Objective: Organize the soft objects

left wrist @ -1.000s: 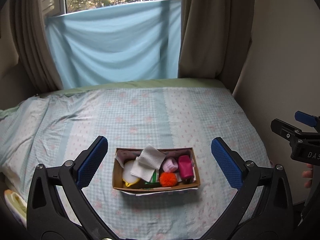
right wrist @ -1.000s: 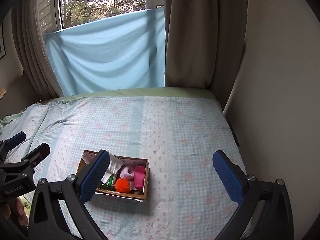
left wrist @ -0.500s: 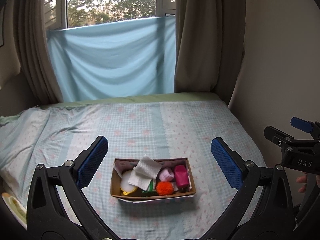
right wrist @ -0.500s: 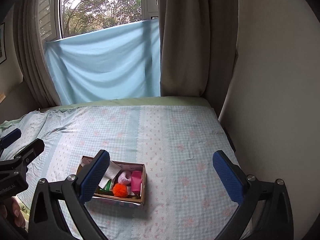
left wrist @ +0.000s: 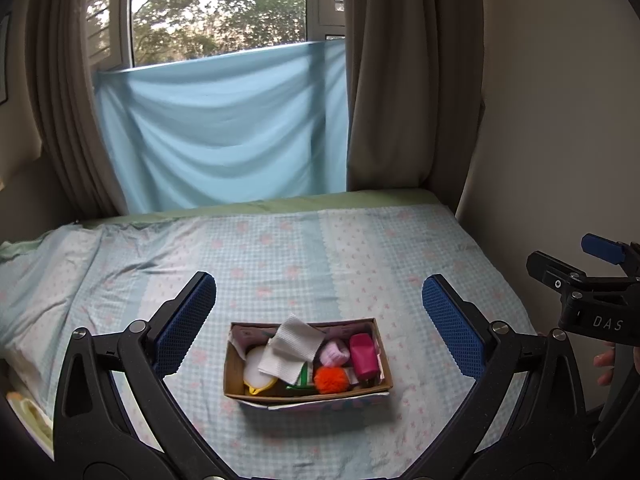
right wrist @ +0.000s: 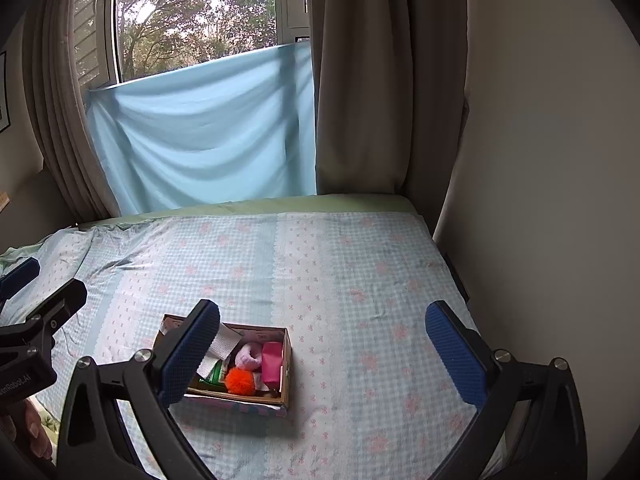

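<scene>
A cardboard box sits on the bed, also in the right wrist view. It holds a white cloth, an orange pom-pom, a pink scrunchie, a magenta block and a white-and-yellow item. My left gripper is open and empty, held above and behind the box. My right gripper is open and empty, to the right of the box. Each gripper shows at the edge of the other's view.
The bed has a blue checked sheet with pink flowers. A pale blue cloth hangs over the window behind it, between brown curtains. A wall runs along the bed's right side.
Both grippers have pulled back and tilted up: the box sits lower and smaller in view, and more of the window shows. Both stay open.
</scene>
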`<state>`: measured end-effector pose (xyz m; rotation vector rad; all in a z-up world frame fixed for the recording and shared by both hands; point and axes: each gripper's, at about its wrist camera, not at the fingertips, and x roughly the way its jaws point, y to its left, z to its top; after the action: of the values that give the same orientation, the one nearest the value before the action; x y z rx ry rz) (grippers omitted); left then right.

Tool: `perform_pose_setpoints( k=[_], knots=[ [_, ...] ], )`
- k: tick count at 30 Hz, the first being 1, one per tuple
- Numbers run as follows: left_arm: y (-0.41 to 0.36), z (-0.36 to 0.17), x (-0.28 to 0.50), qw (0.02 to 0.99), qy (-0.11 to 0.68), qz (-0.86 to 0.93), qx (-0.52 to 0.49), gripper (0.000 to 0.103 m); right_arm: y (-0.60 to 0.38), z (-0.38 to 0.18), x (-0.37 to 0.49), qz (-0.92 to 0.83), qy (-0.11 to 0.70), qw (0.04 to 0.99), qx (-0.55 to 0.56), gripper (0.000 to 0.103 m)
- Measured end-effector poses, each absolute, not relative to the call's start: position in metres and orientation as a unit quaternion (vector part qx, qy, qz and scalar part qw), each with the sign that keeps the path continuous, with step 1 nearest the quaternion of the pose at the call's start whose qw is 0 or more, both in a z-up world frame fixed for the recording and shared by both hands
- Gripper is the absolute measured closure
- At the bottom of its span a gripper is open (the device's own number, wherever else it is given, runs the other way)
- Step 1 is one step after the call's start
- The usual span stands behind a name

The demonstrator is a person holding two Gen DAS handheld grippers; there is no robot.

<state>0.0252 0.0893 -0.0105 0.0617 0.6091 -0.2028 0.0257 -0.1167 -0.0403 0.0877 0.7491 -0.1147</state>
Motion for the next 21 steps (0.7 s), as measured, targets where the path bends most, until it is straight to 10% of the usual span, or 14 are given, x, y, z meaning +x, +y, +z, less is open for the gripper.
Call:
perform_pose_setpoints(
  k=[21],
  knots=[
    [0.0866,-0.0117,0.0226,0.951,0.290,-0.095,0.038,0.000,-0.1181,-0.0360,0.0288,-0.060,0.360,0.930,0.037,0.001]
  ],
)
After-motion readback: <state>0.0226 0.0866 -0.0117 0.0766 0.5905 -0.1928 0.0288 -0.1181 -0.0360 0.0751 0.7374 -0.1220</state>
